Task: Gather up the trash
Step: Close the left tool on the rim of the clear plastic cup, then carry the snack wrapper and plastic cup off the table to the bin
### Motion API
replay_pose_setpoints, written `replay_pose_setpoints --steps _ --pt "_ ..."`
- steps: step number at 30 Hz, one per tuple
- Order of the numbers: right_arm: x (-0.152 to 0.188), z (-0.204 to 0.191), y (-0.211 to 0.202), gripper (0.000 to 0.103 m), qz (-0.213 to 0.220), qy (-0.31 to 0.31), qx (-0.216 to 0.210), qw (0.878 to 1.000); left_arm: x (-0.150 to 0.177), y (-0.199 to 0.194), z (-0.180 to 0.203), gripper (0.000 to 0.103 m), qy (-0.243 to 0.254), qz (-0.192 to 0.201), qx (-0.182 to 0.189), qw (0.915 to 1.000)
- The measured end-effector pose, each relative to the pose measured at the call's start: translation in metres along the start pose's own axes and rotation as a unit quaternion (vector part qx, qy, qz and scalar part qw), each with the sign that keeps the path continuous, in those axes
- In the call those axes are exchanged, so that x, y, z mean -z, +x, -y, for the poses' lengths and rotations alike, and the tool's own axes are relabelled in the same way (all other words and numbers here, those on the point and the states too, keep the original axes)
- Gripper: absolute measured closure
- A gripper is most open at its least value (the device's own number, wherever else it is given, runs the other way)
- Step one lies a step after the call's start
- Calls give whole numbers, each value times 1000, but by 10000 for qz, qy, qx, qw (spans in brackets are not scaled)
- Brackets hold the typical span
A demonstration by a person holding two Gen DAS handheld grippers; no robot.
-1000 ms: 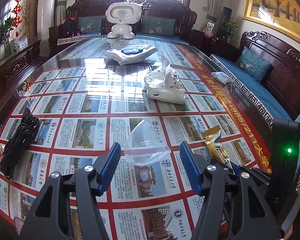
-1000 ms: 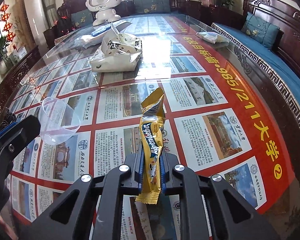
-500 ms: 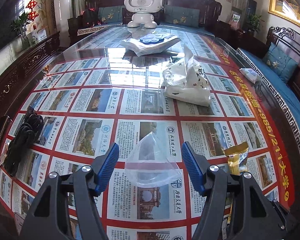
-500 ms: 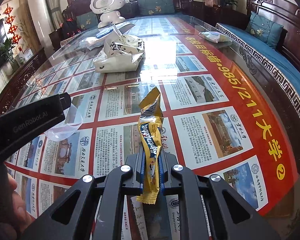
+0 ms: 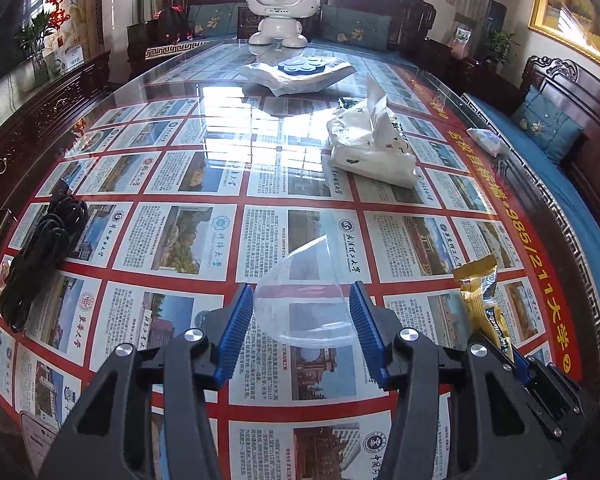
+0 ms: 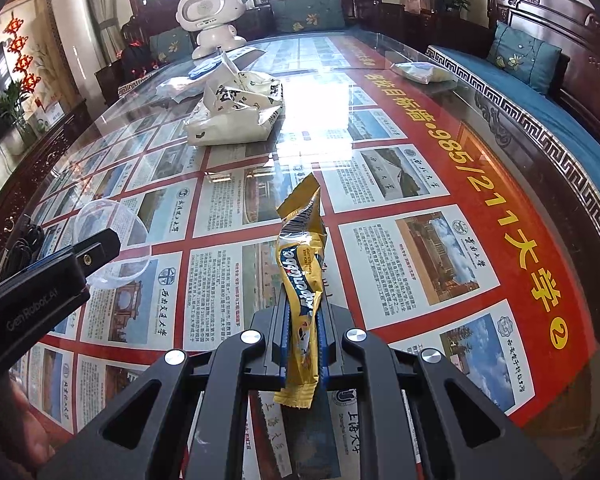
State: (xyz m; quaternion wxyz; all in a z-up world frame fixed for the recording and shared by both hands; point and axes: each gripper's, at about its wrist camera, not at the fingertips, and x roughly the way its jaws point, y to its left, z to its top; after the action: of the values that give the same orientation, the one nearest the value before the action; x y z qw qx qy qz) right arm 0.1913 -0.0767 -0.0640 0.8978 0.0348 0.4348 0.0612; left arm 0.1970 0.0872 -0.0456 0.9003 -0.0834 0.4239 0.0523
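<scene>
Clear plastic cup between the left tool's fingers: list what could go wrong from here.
1. The thin clear plastic cup lies on its side on the glossy glass table; as the left tool closes its jaws around it, it may buckle or squirt out forward.
2. The right tool, pinching the crumpled yellow snack wrapper, sits close beside the left one, so the two might bump.

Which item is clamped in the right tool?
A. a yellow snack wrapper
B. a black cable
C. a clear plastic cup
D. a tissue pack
A: the yellow snack wrapper stands pinched in the shut right tool; the clear plastic cup sits inside the left tool.
</scene>
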Motion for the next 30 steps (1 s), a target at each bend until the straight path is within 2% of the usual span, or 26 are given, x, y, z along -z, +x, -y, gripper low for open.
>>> replay_pose_setpoints --steps 4,8,12,14,20,30 --pt "0 0 0 92 6 25 3 10000 4 -7 -5 59 10 53 111 9999" --pt "1 0 -1 92 17 22 9 10000 8 -15 -8 74 92 118 242 9996" --pt "1 -1 -1 92 26 28 7 10000 11 -17 -7 83 141 139 430 9989" --pt "2 -1 -2 92 28 17 9 10000 12 -16 -6 97 172 102 554 9983" --pt "3 -2 -2 92 29 21 0 10000 15 -15 -2 99 277 87 745 9968" --pt "8 -4 -7 95 85 49 -27 9999 13 -24 -1 99 320 218 677 9970"
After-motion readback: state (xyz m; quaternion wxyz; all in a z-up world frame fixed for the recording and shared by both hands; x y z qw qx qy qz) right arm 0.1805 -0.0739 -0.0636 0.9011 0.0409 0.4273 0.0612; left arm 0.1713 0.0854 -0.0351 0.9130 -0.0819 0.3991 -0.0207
